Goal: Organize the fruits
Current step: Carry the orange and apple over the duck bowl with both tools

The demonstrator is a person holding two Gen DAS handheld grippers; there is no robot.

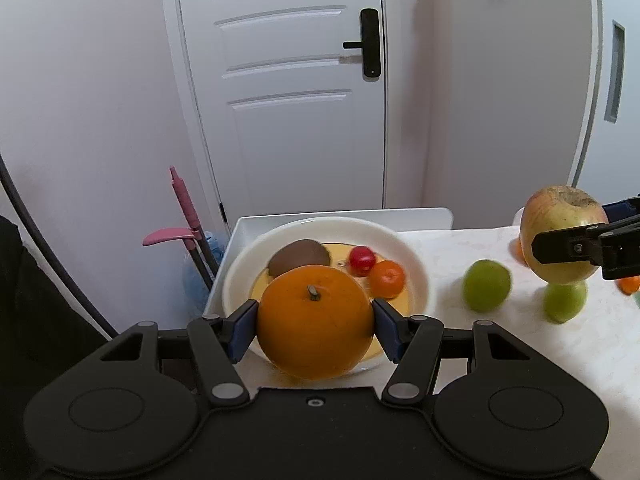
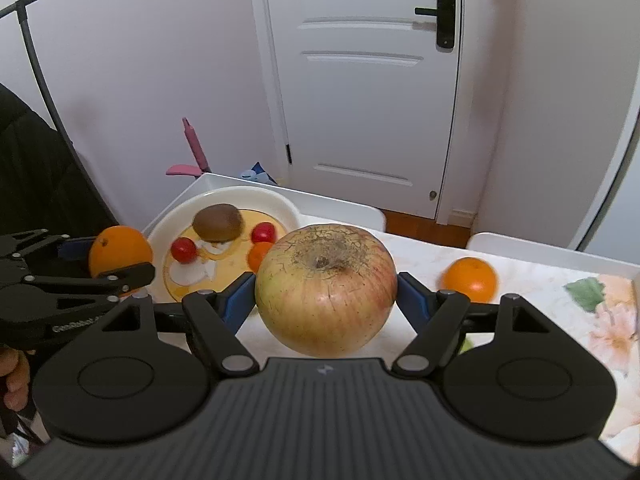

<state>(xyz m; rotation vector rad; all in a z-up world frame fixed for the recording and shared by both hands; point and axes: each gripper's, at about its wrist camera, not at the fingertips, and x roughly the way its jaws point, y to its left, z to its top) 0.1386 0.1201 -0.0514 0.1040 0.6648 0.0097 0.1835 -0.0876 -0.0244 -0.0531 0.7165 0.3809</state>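
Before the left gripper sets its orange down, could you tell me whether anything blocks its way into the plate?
Nothing blocks the path. The left gripper holds the orange over the plate's near edge; the kiwi, cherry tomato and small orange lie farther back.

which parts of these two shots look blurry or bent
Left wrist view: the green fruit on the table is motion-smeared, the orange in the left gripper sharp; door frame bows. Right wrist view: the apple is crisp, the loose orange soft-edged.

White panelled door (image 1: 288,92) with black handle lock (image 1: 370,43), pink-handled mop (image 1: 184,204) against wall, floral tablecloth (image 2: 600,320)
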